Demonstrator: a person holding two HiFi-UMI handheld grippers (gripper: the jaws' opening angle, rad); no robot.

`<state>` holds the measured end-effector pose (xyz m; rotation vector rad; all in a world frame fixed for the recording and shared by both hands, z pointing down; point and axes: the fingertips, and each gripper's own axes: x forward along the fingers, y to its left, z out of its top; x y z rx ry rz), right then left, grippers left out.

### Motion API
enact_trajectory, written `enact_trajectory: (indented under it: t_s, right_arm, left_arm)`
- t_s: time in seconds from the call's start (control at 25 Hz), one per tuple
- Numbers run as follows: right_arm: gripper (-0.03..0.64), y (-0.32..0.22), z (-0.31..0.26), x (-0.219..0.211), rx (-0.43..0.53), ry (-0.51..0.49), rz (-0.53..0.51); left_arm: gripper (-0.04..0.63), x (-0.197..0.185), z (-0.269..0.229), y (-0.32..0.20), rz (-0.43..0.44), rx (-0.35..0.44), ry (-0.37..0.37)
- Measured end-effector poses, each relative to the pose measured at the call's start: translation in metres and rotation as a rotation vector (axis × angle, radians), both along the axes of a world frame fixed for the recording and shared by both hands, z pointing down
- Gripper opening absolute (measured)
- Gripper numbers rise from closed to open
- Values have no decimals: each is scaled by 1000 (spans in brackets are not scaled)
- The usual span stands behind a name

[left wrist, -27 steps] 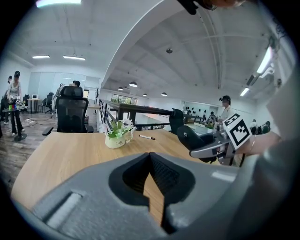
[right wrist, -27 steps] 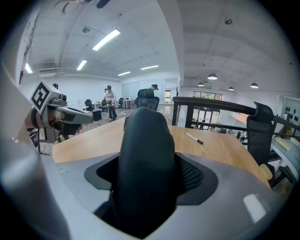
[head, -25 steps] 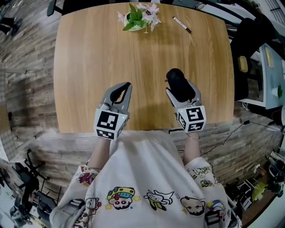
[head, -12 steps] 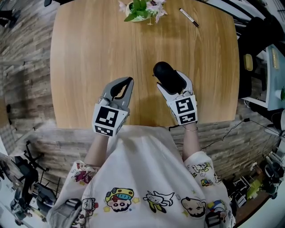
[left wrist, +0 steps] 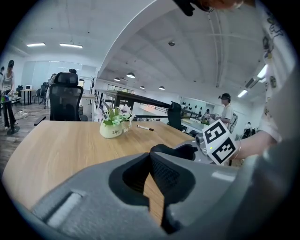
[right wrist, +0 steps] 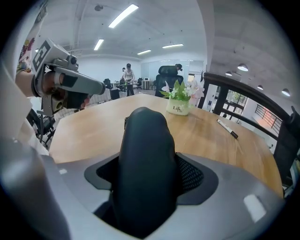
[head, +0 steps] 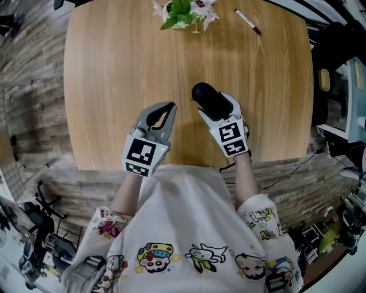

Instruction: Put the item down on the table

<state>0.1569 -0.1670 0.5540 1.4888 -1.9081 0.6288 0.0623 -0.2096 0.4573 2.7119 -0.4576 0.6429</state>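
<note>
While the right tool (head: 211,104) grips the black item (head: 203,94) over the worktop (head: 114,68) near the middle of its near edge, with the left tool (head: 168,107) closed and empty beside it, lowering seems in hand; next, touch down and release.

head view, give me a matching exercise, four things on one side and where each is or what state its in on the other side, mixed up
Things
1. black item
2. potted flowers
3. marker pen
4. left gripper

Places or states
A. lying on the table, near its far right corner
B. clamped in the right gripper
C. at the middle of the table's far edge
D. jaws together, nothing in them

Pairs: 1-B, 2-C, 3-A, 4-D
</note>
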Motion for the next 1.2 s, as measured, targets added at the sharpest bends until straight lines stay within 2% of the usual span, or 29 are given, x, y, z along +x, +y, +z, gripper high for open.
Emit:
enact_trajectory:
  t_s: [0.24, 0.84, 1.2]
  right_arm:
    - [359, -3, 19, 1, -40, 4, 0]
    - [360, -7, 53, -2, -119, 103, -86]
    - [362, -9, 53, -4, -125, 86, -76]
  left_arm:
    - [0, 1, 9, -6, -3, -19, -9]
    - [0, 2, 28, -9, 3, -37, -21]
    - [0, -3, 29, -13, -13, -33, -27]
